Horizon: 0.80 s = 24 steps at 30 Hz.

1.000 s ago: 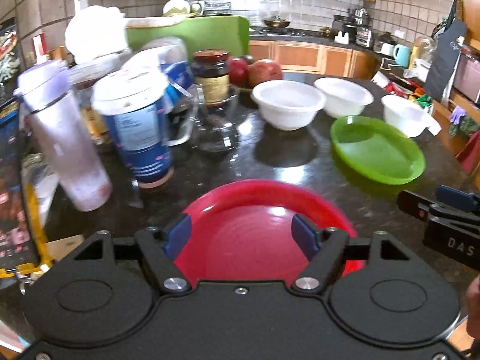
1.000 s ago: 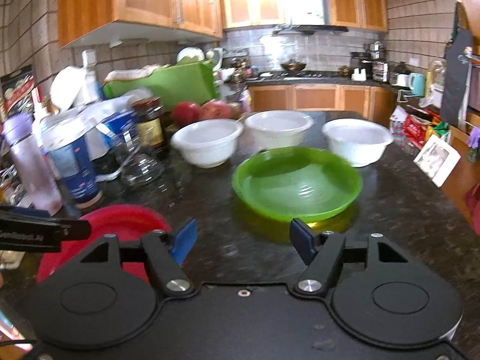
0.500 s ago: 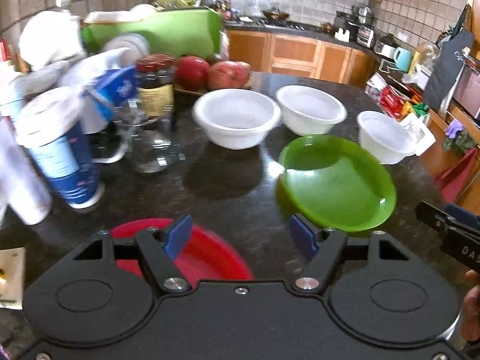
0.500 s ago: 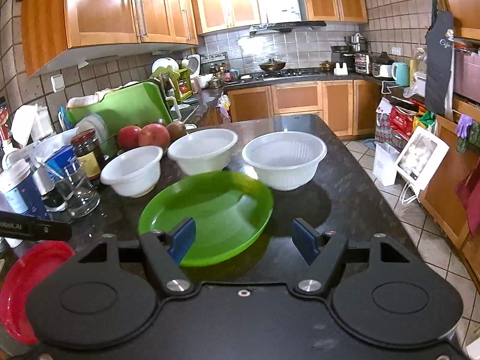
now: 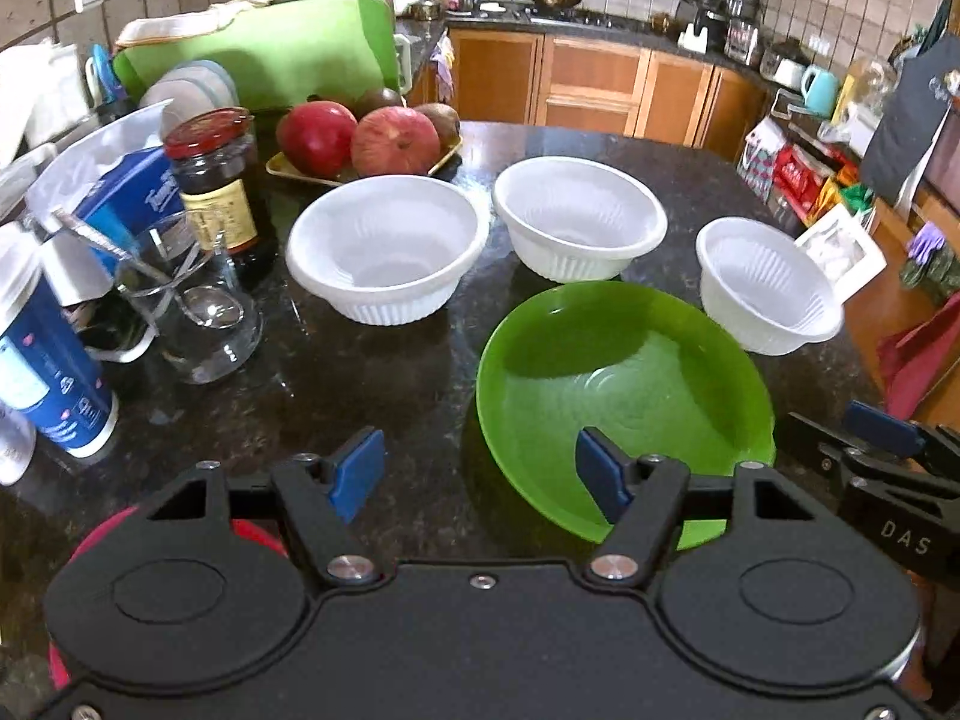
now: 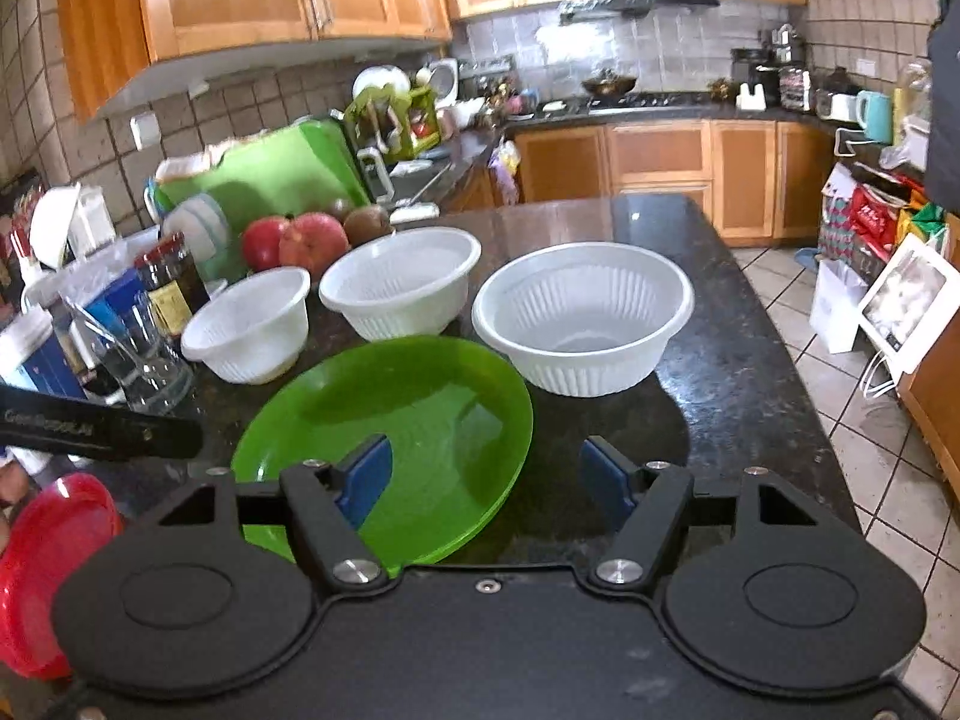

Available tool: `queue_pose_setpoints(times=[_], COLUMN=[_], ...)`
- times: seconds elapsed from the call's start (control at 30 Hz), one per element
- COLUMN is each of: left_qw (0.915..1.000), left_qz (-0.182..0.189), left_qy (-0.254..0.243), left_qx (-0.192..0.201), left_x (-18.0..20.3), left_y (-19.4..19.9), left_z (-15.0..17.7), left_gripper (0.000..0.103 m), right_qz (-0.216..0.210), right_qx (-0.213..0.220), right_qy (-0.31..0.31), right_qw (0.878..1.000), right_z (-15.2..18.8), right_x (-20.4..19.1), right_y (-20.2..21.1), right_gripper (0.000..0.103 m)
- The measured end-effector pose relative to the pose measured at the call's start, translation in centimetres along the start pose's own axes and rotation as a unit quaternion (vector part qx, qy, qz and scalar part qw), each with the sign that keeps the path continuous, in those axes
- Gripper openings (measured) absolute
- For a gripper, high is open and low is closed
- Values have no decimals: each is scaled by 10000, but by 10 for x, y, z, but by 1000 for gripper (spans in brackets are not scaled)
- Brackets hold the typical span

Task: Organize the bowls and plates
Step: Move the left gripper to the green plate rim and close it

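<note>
Evidently the green plate (image 5: 624, 384) is light, stiff, slick plastic; grip its rim. Left gripper (image 5: 480, 474) has just been narrowing, nothing between; right gripper (image 6: 486, 477) is also apart, empty.

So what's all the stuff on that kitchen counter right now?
ribbed plastic bowls: three, white, in a row behind the plate
shallow plastic plate: one, green, counter centre
round plastic plate: one, red, near left edge
fruit: several, red and brown, on a tray at the back
glass jar with red lid: one, dark, left
clear glass mug: one, left, with spoon
tall canister: one, blue and white, far left
left gripper: black, blue pads, open
right gripper: same, open
</note>
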<state>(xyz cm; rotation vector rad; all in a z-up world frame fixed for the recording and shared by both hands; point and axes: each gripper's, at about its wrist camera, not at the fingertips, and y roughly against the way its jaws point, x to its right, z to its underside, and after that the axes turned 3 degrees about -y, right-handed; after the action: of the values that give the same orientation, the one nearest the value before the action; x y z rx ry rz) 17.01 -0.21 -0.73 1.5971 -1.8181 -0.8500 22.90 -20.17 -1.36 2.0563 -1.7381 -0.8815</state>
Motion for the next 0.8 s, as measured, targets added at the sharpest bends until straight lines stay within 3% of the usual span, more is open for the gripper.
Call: queue_pose_setpoints(times=[0.17,0.47,0.57,0.8], left_qw=[9996,9985,9987,9982], left_qz=[-44,121,145,1], left_qy=[-68,74,43,-164], left_qx=[-253,-536,-495,-578], left_x=[7,2,0,8], left_y=[-25,-53,-55,-63], left_z=[-10,-20,-22,-26], left_gripper=[66,67,68,67], right_qz=[-34,3,49,77], right_qx=[-39,-432,-460,-439], right_qy=[306,-87,-93,99], right_qw=[9995,9990,9989,9990], right_z=[-4,-15,-14,-12], right_x=[2,20,20,16], right_y=[-16,-46,-53,-61], right_gripper=[65,57,57,45])
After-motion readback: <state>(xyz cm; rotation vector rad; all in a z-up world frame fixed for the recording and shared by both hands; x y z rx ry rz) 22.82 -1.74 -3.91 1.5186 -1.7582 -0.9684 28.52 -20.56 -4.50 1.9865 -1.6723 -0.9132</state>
